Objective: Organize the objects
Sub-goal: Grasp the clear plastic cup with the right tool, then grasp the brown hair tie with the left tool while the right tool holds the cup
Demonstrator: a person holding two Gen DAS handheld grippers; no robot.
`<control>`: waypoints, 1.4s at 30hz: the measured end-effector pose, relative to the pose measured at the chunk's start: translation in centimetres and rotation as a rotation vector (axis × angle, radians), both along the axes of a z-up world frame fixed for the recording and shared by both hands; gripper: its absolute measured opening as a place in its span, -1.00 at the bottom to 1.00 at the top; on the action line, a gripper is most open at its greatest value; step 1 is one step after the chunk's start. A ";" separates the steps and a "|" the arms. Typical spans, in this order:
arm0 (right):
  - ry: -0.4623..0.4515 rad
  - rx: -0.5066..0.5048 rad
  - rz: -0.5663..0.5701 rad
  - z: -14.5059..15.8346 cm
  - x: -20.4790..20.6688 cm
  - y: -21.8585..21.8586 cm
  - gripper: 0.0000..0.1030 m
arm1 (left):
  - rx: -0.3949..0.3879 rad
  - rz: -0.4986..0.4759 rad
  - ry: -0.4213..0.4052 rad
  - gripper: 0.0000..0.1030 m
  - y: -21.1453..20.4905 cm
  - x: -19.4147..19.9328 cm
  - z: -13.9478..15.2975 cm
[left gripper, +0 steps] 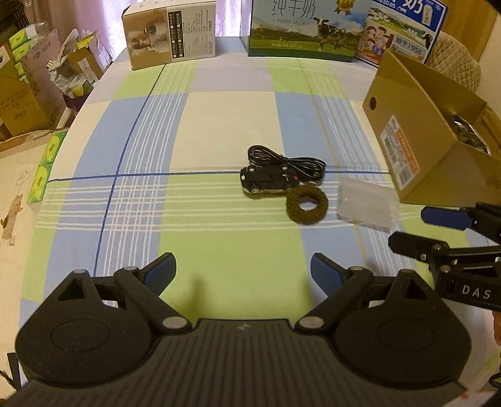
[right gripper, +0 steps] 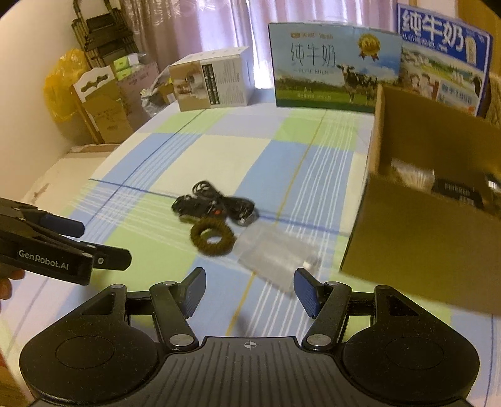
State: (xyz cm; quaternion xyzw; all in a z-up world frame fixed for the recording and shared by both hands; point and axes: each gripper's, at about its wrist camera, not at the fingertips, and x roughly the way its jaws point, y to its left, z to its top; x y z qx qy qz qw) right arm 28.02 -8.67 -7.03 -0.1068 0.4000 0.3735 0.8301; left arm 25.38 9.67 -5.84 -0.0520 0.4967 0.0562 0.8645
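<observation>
- Toy car (left gripper: 267, 181): black with a red spot, lying on the tablecloth (left gripper: 219, 250) ahead of the left gripper (left gripper: 242, 274) and a little to its right; ahead-left of the right gripper (right gripper: 250, 291).
- Cable (left gripper: 291, 161): black, loosely coiled, directly behind the car and touching it.
- Ring (left gripper: 307, 205): brown, knitted, round with an open centre, flat on the cloth just in front of the car's right end; in the right wrist view (right gripper: 212, 238) it sits ahead-left of the right gripper.
- Clear bag (left gripper: 366, 203): translucent, flat, just right of the ring; in the right wrist view (right gripper: 275, 253) its near edge lies just beyond the right gripper's tips. The view is blurred; contents cannot be told.
- Box (left gripper: 416, 134): open brown cardboard with a printed label on its near end, right of the bag and ahead-right of both grippers; dark and shiny items lie inside, unidentifiable.
- Left gripper: fingers spread wide, blue pads (left gripper: 161, 270) apart, nothing between them, above bare cloth.
- Right gripper: fingers spread, blue pads (right gripper: 305, 292) apart, nothing between them; it appears at the right edge of the left wrist view, near the box.
- Milk cartons (left gripper: 300, 28): two, upright at the far table edge.
- Beige carton (left gripper: 169, 34): far edge, left of the milk cartons.
- Tablecloth: checked green, blue and cream, under everything.
</observation>
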 end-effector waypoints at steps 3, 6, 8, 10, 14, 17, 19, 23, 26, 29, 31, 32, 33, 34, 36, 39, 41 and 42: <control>-0.041 -0.015 0.005 -0.5 0.6 1.0 0.16 | 0.002 0.002 0.001 0.77 0.5 0.9 -0.5; -0.049 -0.016 -0.010 -1.3 1.2 1.9 0.15 | 0.000 0.000 -0.003 0.76 0.8 1.7 -0.9; -0.056 -0.022 -0.030 -1.8 1.4 2.3 0.15 | -0.001 -0.001 -0.002 0.76 1.0 2.2 -1.1; -0.074 -0.033 -0.042 -2.3 1.6 2.8 0.16 | -0.001 -0.004 -0.002 0.77 1.1 2.6 -1.3; -0.124 -0.072 -0.020 -3.3 1.7 3.9 0.16 | -0.004 -0.010 0.008 0.76 1.3 3.2 -1.8; -0.165 -0.094 -0.017 -4.0 2.1 4.6 0.16 | -0.005 -0.015 0.015 0.77 1.5 3.5 -2.1; -0.173 -0.095 -0.017 -4.4 2.4 4.8 0.16 | -0.005 -0.017 0.018 0.76 1.6 3.7 -2.3; -0.146 -0.098 -0.022 -4.8 3.0 5.1 0.16 | -0.005 -0.023 0.021 0.76 1.7 4.1 -2.5; -0.124 -0.111 -0.012 -4.5 3.0 4.9 0.16 | -0.012 -0.037 0.019 0.76 1.5 4.4 -2.6; -0.100 -0.122 -0.005 -4.3 2.8 4.1 0.16 | -0.023 -0.060 0.017 0.76 0.9 4.6 -2.7; -0.086 -0.129 -0.018 -4.2 2.6 3.2 0.16 | -0.033 -0.074 0.015 0.76 0.5 4.8 -2.9; -0.077 -0.131 -0.032 -4.1 2.6 2.7 0.16 | -0.041 -0.082 0.015 0.76 0.2 4.9 -3.0; -0.068 -0.132 -0.047 -4.1 2.5 2.0 0.16 | -0.048 -0.089 0.012 0.76 -0.1 5.1 -3.0; -0.061 -0.134 -0.062 -4.0 2.4 1.3 0.16 | -0.055 -0.095 0.009 0.76 -0.3 5.2 -3.1; -0.052 -0.140 -0.090 -3.8 2.3 0.0 0.16 | -0.070 -0.111 -0.002 0.74 -1.0 5.5 -3.3; -0.049 -0.151 -0.144 -3.6 2.1 -2.2 0.16 | -0.075 -0.139 -0.029 0.66 -2.1 6.0 -3.5; -0.036 -0.151 -0.191 -3.4 2.3 -3.8 0.16 | -0.069 -0.154 -0.045 0.62 -2.8 6.3 -3.7; -0.032 -0.152 -0.210 -3.3 2.4 -4.5 0.16 | -0.068 -0.160 -0.050 0.55 -3.1 6.6 -3.9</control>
